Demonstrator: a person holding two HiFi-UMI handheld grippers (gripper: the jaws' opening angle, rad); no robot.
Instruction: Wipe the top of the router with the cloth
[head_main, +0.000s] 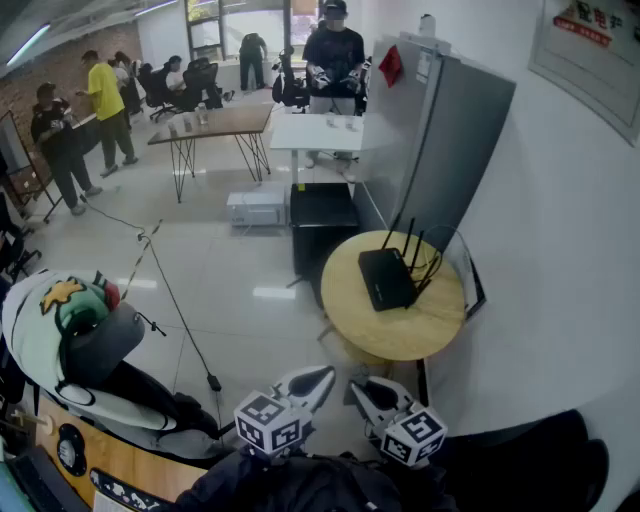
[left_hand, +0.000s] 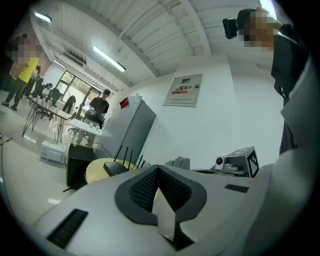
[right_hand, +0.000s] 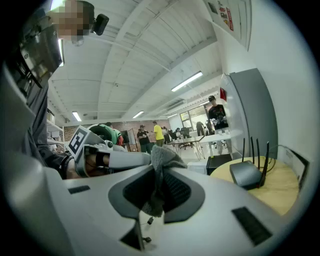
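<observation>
The black router (head_main: 385, 278), its antennas up, lies on a round wooden table (head_main: 405, 335) ahead of me; it also shows in the left gripper view (left_hand: 116, 168) and the right gripper view (right_hand: 247, 173). Both grippers are held low and close to my body, short of the table. My right gripper (head_main: 366, 391) (right_hand: 159, 167) is shut on a grey cloth (right_hand: 163, 157), which bunches up above its jaws. The same cloth (left_hand: 179, 163) peeks over my left gripper (head_main: 308, 382) (left_hand: 158, 168), whose jaws meet with nothing between them.
A black cabinet (head_main: 322, 222) stands just behind the round table, beside a tall grey locker (head_main: 450, 140) against the white wall. Cables (head_main: 170, 290) run across the floor. At left is a chair with a bag (head_main: 75, 330). Several people stand at the far tables.
</observation>
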